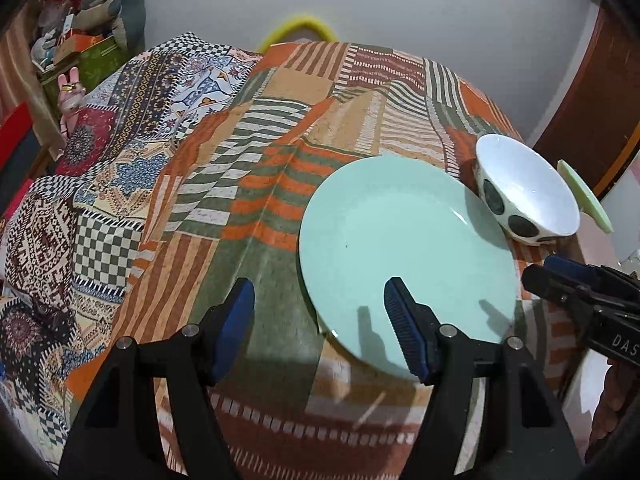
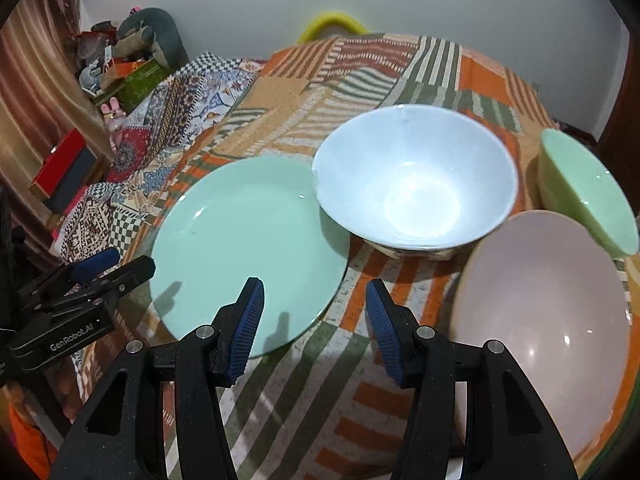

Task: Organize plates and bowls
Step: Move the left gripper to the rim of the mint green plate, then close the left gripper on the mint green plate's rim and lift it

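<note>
A mint green plate (image 1: pixel 400 248) (image 2: pixel 248 248) lies flat on the patterned cloth. Behind its right edge stands a white bowl with dark spots (image 1: pixel 524 192) (image 2: pixel 416 180). A pale pink bowl (image 2: pixel 548 320) sits at the near right, and a green bowl (image 2: pixel 584 188) (image 1: pixel 584 196) stands behind it. My left gripper (image 1: pixel 320 312) hovers open over the plate's near left rim, one finger over the plate, one over the cloth, nothing between them. My right gripper (image 2: pixel 314 312) hovers open over the plate's near right edge, empty. Each gripper shows at the edge of the other's view.
The table is covered by an orange, green and cream striped cloth (image 1: pixel 280 208) with a patchwork cloth (image 1: pixel 120 184) further left. Boxes and soft toys (image 1: pixel 88 32) pile up at the far left by a curtain. A yellow chair back (image 1: pixel 300 28) rises behind the table.
</note>
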`<action>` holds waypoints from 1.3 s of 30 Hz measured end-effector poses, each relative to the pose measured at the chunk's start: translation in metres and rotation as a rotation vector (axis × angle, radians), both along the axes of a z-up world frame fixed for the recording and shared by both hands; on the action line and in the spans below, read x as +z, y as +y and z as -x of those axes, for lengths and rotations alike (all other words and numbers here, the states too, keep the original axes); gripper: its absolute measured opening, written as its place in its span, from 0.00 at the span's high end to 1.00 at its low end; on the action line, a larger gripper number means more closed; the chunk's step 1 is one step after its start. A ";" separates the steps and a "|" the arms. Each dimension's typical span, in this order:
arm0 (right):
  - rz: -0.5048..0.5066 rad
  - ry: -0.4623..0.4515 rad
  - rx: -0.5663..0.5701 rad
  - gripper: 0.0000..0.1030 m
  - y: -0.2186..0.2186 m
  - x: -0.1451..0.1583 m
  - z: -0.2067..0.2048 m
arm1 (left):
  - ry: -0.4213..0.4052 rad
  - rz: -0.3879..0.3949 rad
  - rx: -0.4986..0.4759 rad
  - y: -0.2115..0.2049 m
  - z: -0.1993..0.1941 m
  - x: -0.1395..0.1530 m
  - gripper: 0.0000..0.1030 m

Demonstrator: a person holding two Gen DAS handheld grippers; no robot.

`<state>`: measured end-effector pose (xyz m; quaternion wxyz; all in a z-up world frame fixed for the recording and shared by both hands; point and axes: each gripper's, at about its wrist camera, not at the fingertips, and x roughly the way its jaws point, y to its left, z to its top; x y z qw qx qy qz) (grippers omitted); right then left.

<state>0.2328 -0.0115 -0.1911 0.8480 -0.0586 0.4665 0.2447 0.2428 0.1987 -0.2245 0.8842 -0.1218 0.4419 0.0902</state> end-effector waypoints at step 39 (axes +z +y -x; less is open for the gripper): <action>0.050 0.036 0.135 0.64 0.019 -0.008 -0.005 | 0.026 0.174 -0.056 -0.004 0.022 -0.021 0.81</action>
